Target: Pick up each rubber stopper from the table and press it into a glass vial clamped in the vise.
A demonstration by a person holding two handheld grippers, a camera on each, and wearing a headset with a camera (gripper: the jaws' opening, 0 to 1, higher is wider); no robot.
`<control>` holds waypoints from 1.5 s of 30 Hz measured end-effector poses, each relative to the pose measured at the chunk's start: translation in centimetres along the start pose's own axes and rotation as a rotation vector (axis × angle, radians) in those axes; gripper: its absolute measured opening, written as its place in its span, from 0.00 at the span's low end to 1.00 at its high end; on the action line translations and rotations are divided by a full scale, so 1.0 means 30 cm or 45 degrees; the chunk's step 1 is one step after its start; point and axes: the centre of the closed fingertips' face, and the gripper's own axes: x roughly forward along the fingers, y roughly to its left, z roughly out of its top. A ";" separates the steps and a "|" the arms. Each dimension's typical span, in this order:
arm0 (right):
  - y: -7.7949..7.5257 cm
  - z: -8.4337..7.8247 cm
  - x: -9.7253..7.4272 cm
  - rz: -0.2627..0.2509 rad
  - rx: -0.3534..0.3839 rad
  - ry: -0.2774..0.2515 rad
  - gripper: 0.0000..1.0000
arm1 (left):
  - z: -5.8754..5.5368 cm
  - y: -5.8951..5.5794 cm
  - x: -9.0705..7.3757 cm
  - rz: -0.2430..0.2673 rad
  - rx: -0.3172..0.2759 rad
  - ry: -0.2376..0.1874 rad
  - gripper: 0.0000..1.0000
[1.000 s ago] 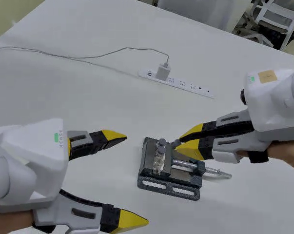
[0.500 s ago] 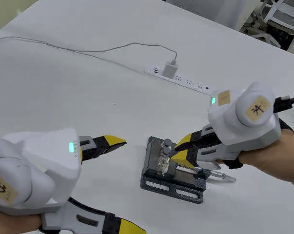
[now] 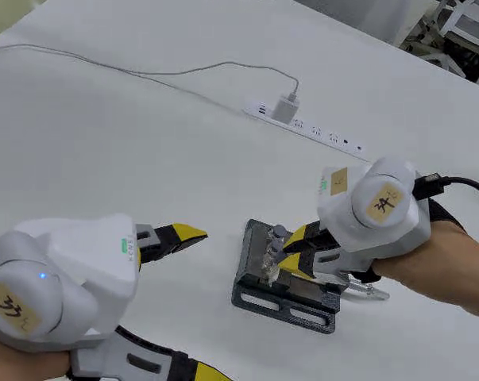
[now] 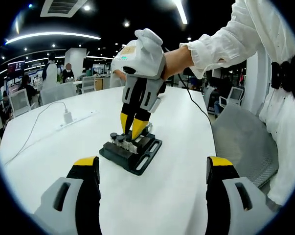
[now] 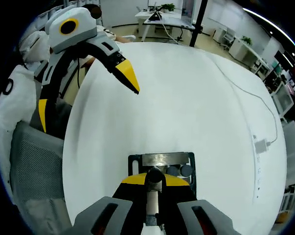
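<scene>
Right gripper (image 3: pixel 283 251) tipped over vise (image 3: pixel 280 300), pinching stopper (image 5: pixel 154 175) | left gripper (image 4: pixel 152 162) spread | label (image 3: pixel 9 308) "33"

Rubber stopper (image 5: pixel 154 175) half hidden between fingers (image 5: pixel 133 179) of the right gripper (image 5: pixel 154 180)

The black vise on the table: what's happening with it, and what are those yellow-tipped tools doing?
A person holds a two-jaw gripper in each hand. The right gripper is down over the vise, and its jaws appear closed around a dark stopper above the glass vials clamped there. Two more stoppers sit beside it in the vise. The left gripper hangs open off to the side, touching nothing.
</scene>
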 end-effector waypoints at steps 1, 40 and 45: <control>0.001 -0.001 0.004 0.005 -0.004 0.005 0.06 | -0.004 0.003 -0.001 0.002 0.000 0.003 0.90; -0.002 -0.015 0.040 0.009 -0.130 0.118 0.05 | -0.008 0.017 -0.003 0.012 -0.033 -0.033 0.88; -0.002 -0.016 0.042 0.002 -0.114 0.126 0.05 | 0.000 0.017 0.002 0.008 -0.035 -0.042 0.87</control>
